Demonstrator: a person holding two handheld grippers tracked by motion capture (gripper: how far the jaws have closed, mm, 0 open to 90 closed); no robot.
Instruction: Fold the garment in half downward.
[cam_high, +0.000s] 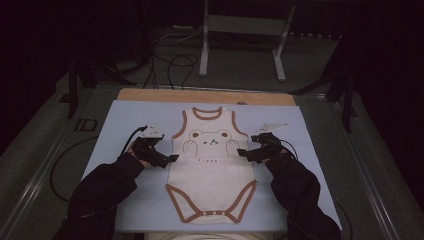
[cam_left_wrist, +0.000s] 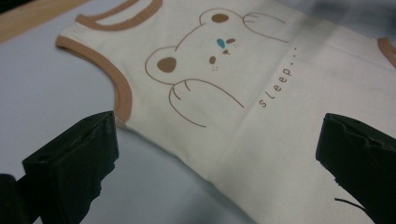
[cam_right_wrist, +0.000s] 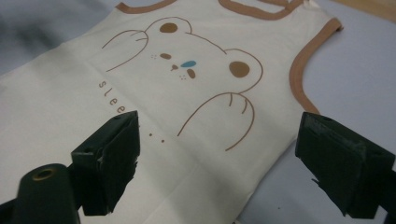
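A cream baby bodysuit (cam_high: 212, 165) with brown trim and a bear print lies flat, face up, on the pale blue mat (cam_high: 120, 125). My left gripper (cam_high: 172, 158) hovers at the garment's left side seam, jaws wide open. In the left gripper view the bodysuit (cam_left_wrist: 261, 93) spreads between the open jaws of my left gripper (cam_left_wrist: 219, 154), with its side edge below the armhole. My right gripper (cam_high: 242, 153) is at the right side seam, open too. The right gripper view has the bear print on the bodysuit (cam_right_wrist: 196, 74) ahead of my right gripper (cam_right_wrist: 219, 161).
The mat lies on a table with a wooden strip (cam_high: 205, 95) along its far edge. Beyond it, cables (cam_high: 170, 65) and a white metal stand (cam_high: 240, 35) are on the floor. Dark sleeves (cam_high: 100, 190) come in from the bottom.
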